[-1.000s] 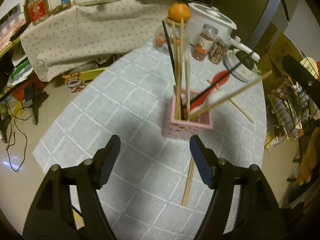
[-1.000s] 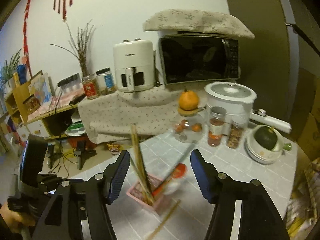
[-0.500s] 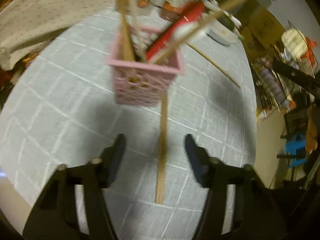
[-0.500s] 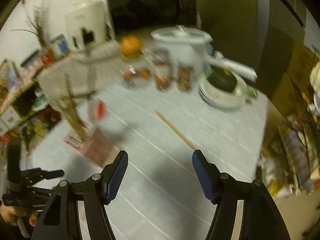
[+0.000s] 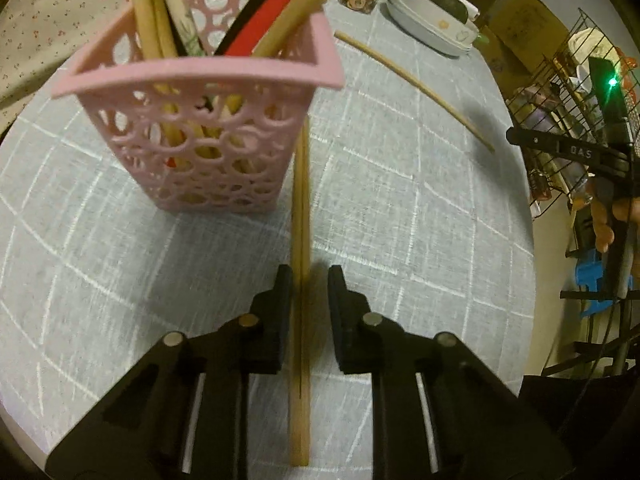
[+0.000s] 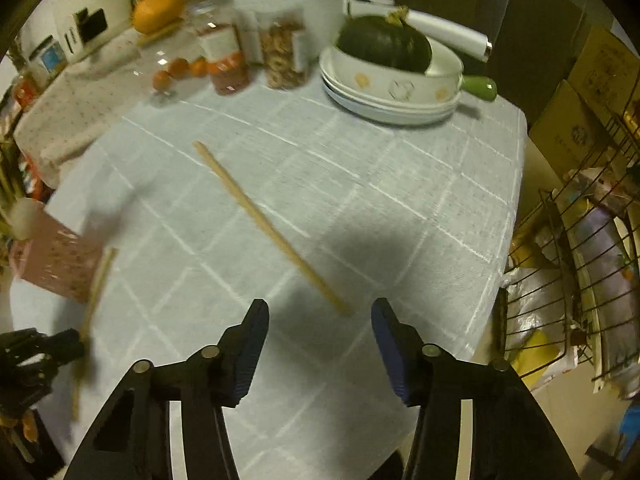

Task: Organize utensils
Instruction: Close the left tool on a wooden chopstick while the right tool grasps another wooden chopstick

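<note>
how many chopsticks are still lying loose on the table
2: one chopstick beside the pink basket, between the left gripper fingers; the other chopstick lies ahead of the right gripper.

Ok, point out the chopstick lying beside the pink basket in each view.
Left wrist: the chopstick runs up the centre from the bottom edge, between the fingers of the left tool, passing right of the pink basket.
Right wrist: far left, blurred, against the basket.
Shared landmark: the second chopstick lying mid-table.
</note>
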A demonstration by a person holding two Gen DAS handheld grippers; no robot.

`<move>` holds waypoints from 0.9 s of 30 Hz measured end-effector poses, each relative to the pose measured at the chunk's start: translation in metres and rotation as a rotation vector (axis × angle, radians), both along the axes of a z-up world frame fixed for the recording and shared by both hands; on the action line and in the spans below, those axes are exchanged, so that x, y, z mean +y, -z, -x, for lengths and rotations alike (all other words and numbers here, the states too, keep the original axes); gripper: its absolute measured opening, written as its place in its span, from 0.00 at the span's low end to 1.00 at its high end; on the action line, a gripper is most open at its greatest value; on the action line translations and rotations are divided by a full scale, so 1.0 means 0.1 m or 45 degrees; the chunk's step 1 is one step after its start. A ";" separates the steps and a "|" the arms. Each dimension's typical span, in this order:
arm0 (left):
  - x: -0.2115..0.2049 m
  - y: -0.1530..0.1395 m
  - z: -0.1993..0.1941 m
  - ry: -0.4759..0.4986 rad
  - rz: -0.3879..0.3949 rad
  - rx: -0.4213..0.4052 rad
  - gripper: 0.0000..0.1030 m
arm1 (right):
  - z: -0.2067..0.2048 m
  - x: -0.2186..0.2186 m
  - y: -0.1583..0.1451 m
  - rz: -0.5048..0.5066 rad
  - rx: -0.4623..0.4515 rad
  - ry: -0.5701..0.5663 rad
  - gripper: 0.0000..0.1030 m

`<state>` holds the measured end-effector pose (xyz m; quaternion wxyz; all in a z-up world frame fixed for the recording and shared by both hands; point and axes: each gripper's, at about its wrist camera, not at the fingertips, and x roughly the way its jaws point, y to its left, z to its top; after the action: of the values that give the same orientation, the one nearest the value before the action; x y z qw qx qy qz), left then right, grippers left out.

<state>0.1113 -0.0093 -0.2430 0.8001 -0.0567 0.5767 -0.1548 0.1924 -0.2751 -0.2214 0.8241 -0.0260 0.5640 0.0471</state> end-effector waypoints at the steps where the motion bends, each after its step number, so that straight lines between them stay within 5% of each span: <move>1: 0.02 0.00 0.01 -0.002 0.001 -0.001 0.19 | -0.03 -0.05 0.05 -0.001 0.012 0.005 0.48; 7: 0.05 0.01 -0.05 -0.019 0.017 0.000 0.15 | -0.10 -0.08 0.28 -0.058 0.066 -0.035 0.41; 11: 0.01 0.00 -0.05 0.003 0.002 0.018 0.10 | -0.08 0.02 0.35 0.014 0.054 -0.094 0.09; 21: -0.04 -0.07 0.35 0.212 -0.020 0.163 0.10 | 0.32 0.11 0.03 -0.010 0.060 -0.198 0.06; 27: -0.01 0.02 0.64 0.357 -0.073 0.320 0.10 | 0.73 0.24 0.04 -0.038 0.197 -0.332 0.05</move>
<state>0.0476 -0.0108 -0.2449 0.6936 0.0281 0.6786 -0.2400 0.1189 -0.2506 -0.2250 0.7653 -0.0831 0.6169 0.1640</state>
